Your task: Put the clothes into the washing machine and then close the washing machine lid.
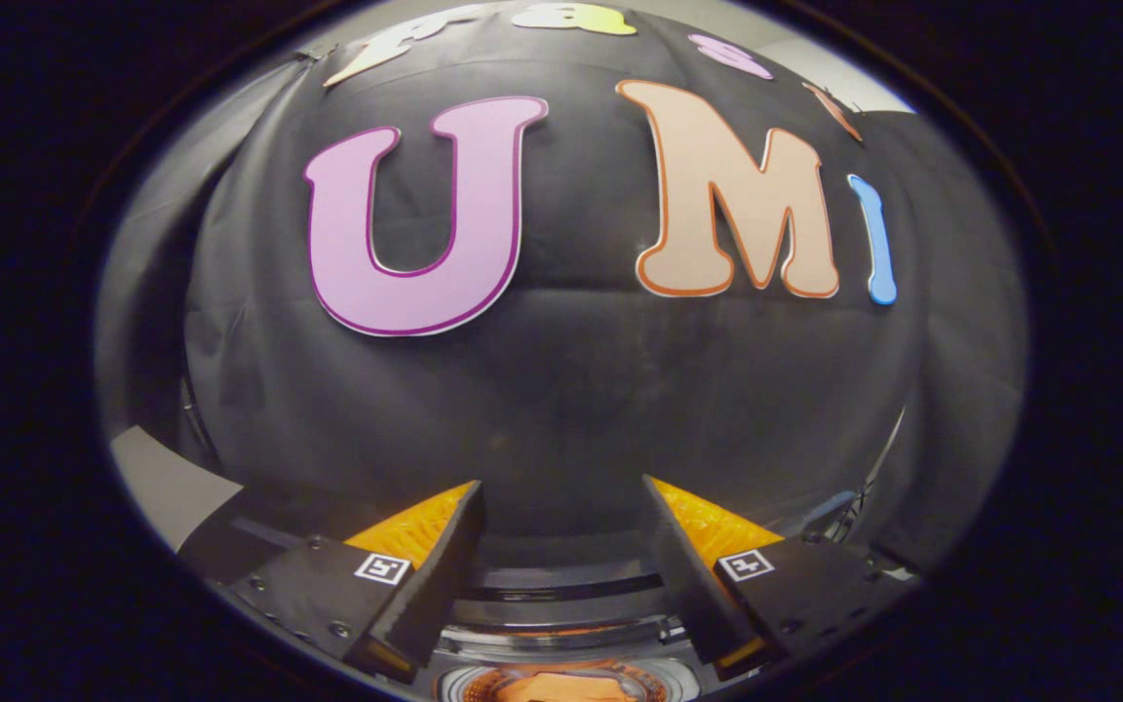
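Observation:
My gripper point(561, 483) is open and holds nothing; its two fingers point at the black cloth wall. Below and between the fingers lies the top of the washing machine point(561, 639), with a round light rim and a dark curved band behind it. Inside the round opening I see an orange piece of clothing point(561, 687), only partly in sight under the gripper. Whether the machine's lid is up or down I cannot tell.
The black cloth wall point(561, 390) stands close ahead, beyond the fingers. A pale grey surface point(162, 478) shows to the left of the left finger. Thin cables point(839, 512) hang beside the right finger.

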Motion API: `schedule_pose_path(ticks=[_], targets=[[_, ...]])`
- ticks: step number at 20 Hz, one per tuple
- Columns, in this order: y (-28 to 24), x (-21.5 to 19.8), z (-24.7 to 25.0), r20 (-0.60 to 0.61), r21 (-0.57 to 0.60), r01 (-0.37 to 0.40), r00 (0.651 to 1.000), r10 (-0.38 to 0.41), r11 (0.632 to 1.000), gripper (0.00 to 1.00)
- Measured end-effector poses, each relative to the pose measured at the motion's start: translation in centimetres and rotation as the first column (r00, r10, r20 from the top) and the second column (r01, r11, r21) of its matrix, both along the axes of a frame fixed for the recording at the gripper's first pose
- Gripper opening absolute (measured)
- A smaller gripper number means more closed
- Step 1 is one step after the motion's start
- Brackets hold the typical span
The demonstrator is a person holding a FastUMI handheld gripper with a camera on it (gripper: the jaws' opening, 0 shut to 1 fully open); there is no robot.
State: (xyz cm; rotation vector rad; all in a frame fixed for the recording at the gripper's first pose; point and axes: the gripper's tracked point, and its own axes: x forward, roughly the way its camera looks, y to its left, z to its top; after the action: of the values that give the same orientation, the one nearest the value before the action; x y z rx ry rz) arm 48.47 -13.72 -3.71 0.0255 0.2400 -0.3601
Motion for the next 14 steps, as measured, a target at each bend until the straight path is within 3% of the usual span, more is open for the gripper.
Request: schedule_pose_path(ticks=[14], targets=[[0.6,-2.5,0.0,-0.002,0.001,-0.013,1.000,0.013,1.000,0.99]])
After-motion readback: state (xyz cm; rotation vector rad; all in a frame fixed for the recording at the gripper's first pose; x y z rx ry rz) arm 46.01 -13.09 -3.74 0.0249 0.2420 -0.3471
